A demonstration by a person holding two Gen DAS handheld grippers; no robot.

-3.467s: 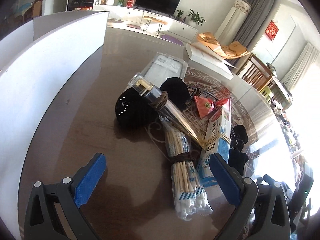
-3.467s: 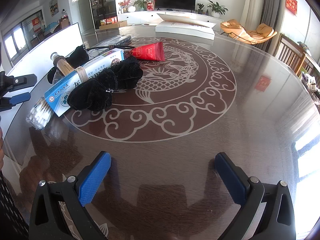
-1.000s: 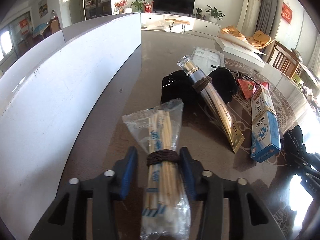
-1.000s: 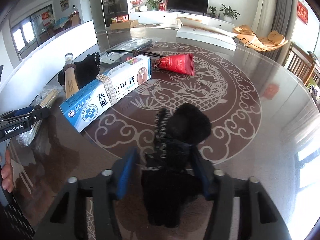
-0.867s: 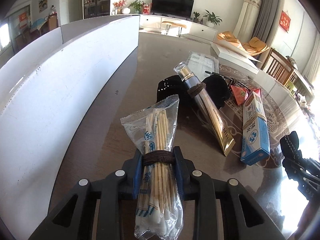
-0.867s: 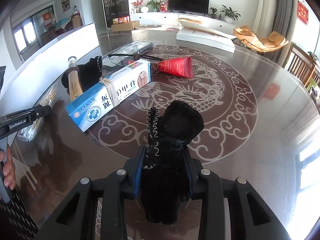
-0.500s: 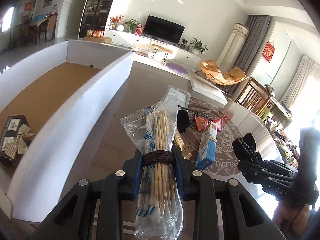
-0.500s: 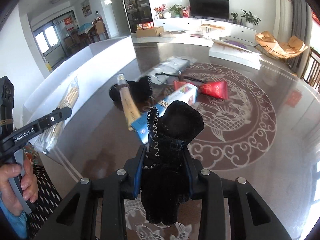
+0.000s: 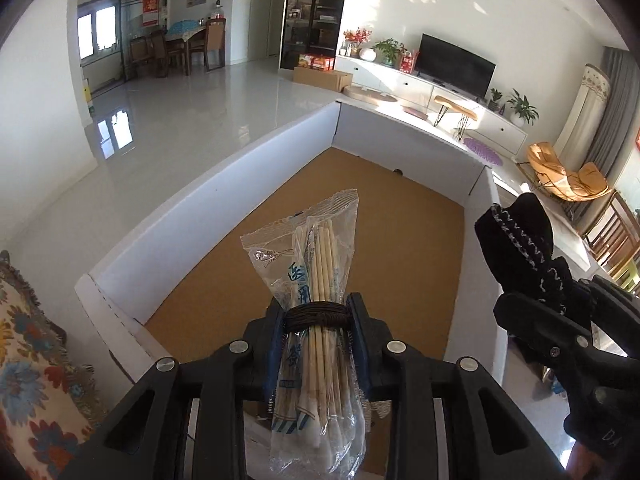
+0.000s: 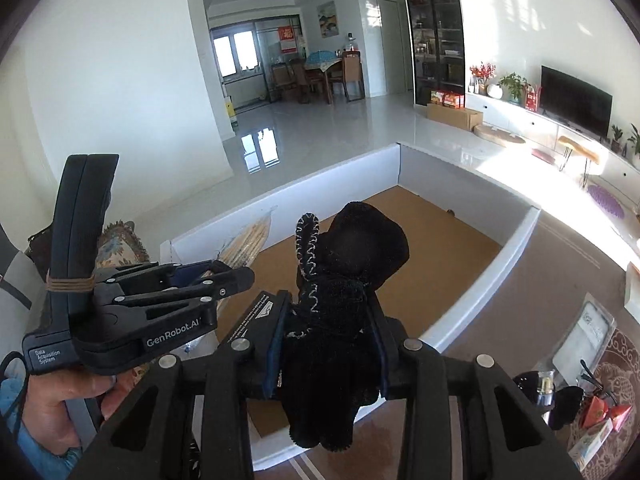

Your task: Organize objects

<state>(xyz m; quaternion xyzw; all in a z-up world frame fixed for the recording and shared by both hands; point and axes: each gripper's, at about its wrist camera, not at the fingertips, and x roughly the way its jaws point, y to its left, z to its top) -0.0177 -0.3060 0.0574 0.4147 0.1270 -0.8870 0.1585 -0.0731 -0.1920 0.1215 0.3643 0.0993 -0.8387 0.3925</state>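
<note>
Black glove (image 10: 344, 280) with white stitching, white-walled box (image 9: 208, 208) with tan floor, floral-patterned cushion (image 9: 28, 356)

White box (image 9: 200, 216): open top, bare brown floor (image 9: 360, 216) gives free entry from above; its walls bar the sides; right gripper (image 9: 536, 304) crowds the right wall

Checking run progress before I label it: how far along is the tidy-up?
Done: nothing shows inside the white box where its brown floor is visible. In hand: left gripper is shut on the swab packet over the box; right gripper is shut on the black glove at the box's edge. Left: dropping both, then the items on the table, including a red pouch.
</note>
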